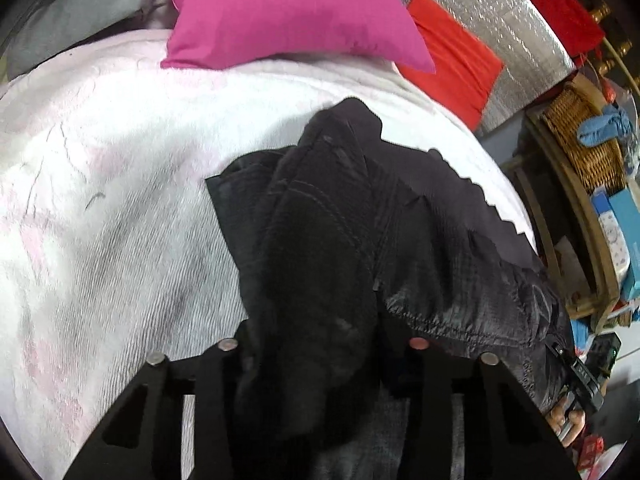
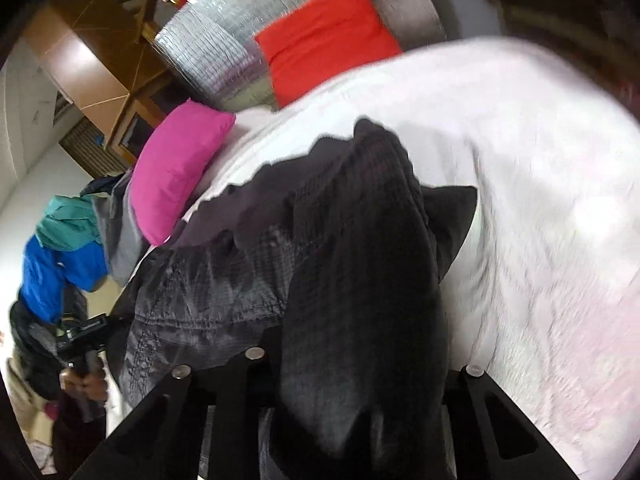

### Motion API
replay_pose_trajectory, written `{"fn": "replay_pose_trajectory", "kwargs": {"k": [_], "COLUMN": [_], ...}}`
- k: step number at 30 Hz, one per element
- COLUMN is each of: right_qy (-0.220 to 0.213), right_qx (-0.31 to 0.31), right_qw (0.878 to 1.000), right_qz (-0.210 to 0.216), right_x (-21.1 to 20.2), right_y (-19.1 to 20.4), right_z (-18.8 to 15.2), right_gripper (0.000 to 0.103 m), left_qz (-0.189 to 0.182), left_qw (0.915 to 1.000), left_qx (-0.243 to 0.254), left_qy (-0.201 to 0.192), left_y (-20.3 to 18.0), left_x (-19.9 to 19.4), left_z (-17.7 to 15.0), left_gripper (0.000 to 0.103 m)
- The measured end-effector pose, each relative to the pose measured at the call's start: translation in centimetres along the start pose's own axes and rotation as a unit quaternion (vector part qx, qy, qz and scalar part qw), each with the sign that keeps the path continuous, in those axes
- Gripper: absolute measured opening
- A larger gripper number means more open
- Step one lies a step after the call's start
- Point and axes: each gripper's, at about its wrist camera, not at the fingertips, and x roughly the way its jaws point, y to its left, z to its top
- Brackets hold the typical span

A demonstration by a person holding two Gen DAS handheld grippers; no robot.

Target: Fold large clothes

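Two grippers, left gripper [image 1: 320,344] and right gripper [image 2: 352,364], each clamp the black jacket [image 1: 344,220], bunched toward 12 o'clock on the bed [image 1: 112,184]; folding looks barely begun

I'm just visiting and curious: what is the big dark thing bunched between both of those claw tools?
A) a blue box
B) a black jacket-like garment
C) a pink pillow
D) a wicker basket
B: black fabric with stitched seams, the black garment, fills the gap of the left gripper and of the right gripper, draped over the white bedcover.
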Motion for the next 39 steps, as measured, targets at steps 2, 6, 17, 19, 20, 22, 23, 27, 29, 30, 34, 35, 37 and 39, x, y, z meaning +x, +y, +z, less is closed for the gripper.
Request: {"fn": "replay_pose_trajectory", "kwargs": {"k": [2, 6, 17, 19, 20, 22, 23, 27, 29, 30, 34, 35, 37, 39], "right_qy": [-0.020, -0.008, 0.000, -0.020, -0.034, -0.061, -0.074, -0.094, -0.088, -0.071, 0.026, 0.027, 0.016, -0.022], "right_qx": [0.012, 0.040, 0.053, 0.044, 0.034, 0.013, -0.003, -0.054, -0.063, -0.066, -0.070, -0.072, -0.069, -0.058], "right_qw": [1.000, 0.999, 0.997, 0.995, 0.994, 0.993, 0.992, 0.988, 0.988, 0.989, 0.983, 0.981, 0.983, 0.987], "right_qz": [-0.001, -0.018, -0.064, -0.087, -0.097, -0.098, -0.098, -0.114, -0.110, -0.109, -0.170, -0.176, -0.170, -0.150], "right_x": [-0.2, 1.4, -3.1, -4.8, -5.6, -7.3, -8.1, -8.6, -8.1, -7.2, -3.1, -2.8, -3.5, -4.8], "right_y": [0.1, -1.3, -2.8, -2.6, -2.3, -1.4, -0.7, 2.0, 2.8, 3.2, 2.5, 2.7, 3.0, 3.4], "right_z": [0.8, 1.1, -0.8, -1.1, -1.4, -2.0, -2.5, -3.7, -4.2, -4.3, -5.2, -5.3, -5.0, -4.4], "right_gripper": [0.027, 0.027, 0.063, 0.063, 0.063, 0.063, 0.061, 0.046, 0.046, 0.046, 0.047, 0.047, 0.048, 0.048], "left_qz": [0.002, 0.027, 0.092, 0.108, 0.123, 0.156, 0.169, 0.210, 0.227, 0.231, 0.286, 0.297, 0.303, 0.300], "left_qw": [1.0000, 0.9996, 0.9943, 0.9914, 0.9885, 0.9801, 0.9756, 0.9593, 0.9537, 0.9527, 0.9328, 0.9267, 0.9211, 0.9210], "left_qx": [0.000, 0.008, 0.049, 0.061, 0.069, 0.084, 0.095, 0.128, 0.140, 0.147, 0.197, 0.209, 0.222, 0.226], "left_qy": [-0.007, -0.004, -0.021, -0.041, -0.055, -0.089, -0.103, -0.139, -0.139, -0.132, -0.098, -0.097, -0.102, -0.102], "left_y": [-0.5, -1.1, -1.3, -1.6, -2.0, -3.1, -3.6, -5.5, -6.3, -6.5, -7.4, -7.5, -7.9, -7.9], "left_x": [0.5, 1.7, -3.0, -4.4, -5.0, -5.7, -6.2, -6.7, -6.2, -5.8, -2.3, -2.1, -2.1, -2.2], "left_z": [0.5, 0.7, -1.7, -2.5, -2.8, -3.5, -4.0, -5.4, -6.4, -6.7, -7.6, -7.8, -8.1, -8.0], "left_gripper": [0.042, 0.047, 0.061, 0.061, 0.062, 0.064, 0.064, 0.068, 0.070, 0.072, 0.074, 0.074, 0.074, 0.074]}}
